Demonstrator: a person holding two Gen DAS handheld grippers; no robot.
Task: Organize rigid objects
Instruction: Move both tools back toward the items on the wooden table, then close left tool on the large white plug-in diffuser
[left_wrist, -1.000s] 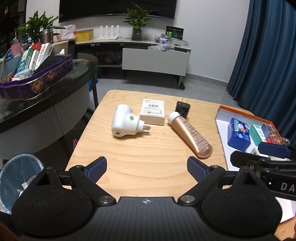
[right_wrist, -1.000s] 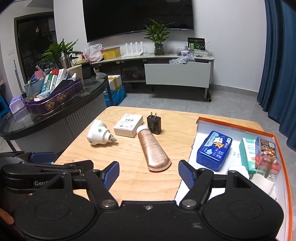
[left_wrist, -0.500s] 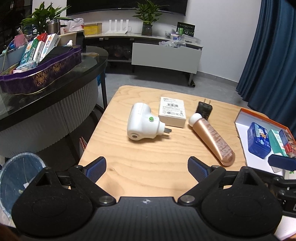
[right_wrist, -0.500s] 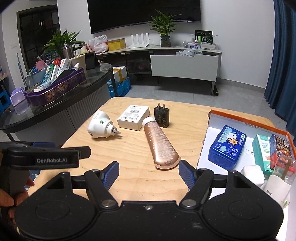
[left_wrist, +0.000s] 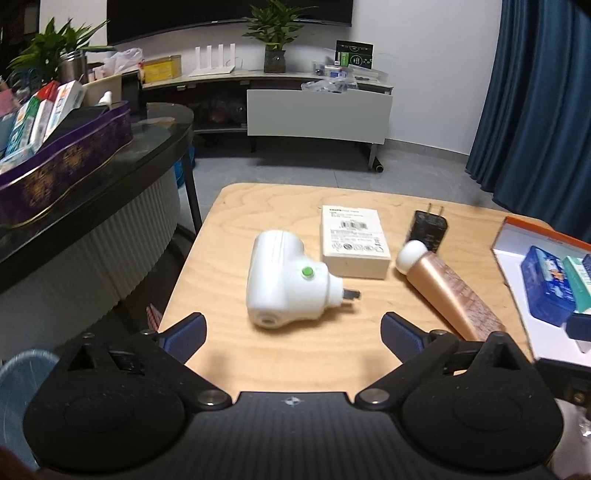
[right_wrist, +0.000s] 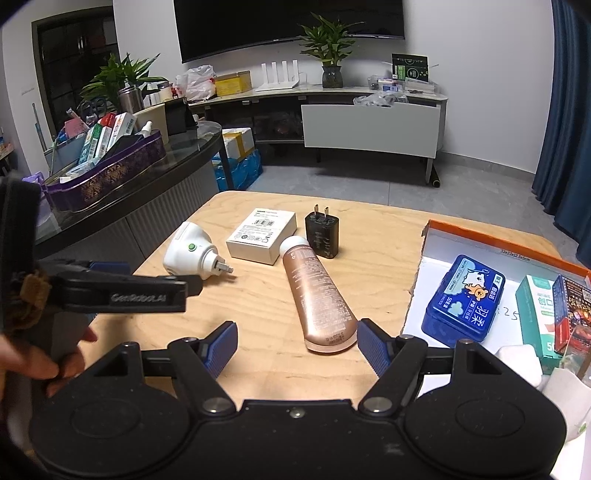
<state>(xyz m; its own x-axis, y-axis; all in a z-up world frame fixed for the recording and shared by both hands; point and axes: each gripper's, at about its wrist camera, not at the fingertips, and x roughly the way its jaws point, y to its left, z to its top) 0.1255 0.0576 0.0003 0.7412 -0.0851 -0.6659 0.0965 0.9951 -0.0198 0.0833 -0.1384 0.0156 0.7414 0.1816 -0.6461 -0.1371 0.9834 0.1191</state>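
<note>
On the wooden table (left_wrist: 280, 362) lie a white plug-in device with a green button (left_wrist: 284, 282) (right_wrist: 190, 253), a white box (left_wrist: 352, 240) (right_wrist: 262, 238), a black charger (left_wrist: 426, 229) (right_wrist: 322, 236) and a copper tube with a white cap (left_wrist: 448, 291) (right_wrist: 319, 299). My left gripper (left_wrist: 293, 334) is open, just short of the white device. My right gripper (right_wrist: 297, 345) is open, its jaws either side of the tube's flat end. The left gripper also shows in the right wrist view (right_wrist: 118, 291).
An orange-rimmed tray (right_wrist: 436, 236) (left_wrist: 517, 225) at the right holds a blue tin (right_wrist: 463, 301), a green box (right_wrist: 537, 314) and other small items. A dark counter with a purple tin (left_wrist: 66, 166) stands to the left. A blue bin (left_wrist: 18, 398) is on the floor.
Both grippers have moved forward over the table. The left one has closed in on the white device, the right one on the tube's end. Both stay open.
</note>
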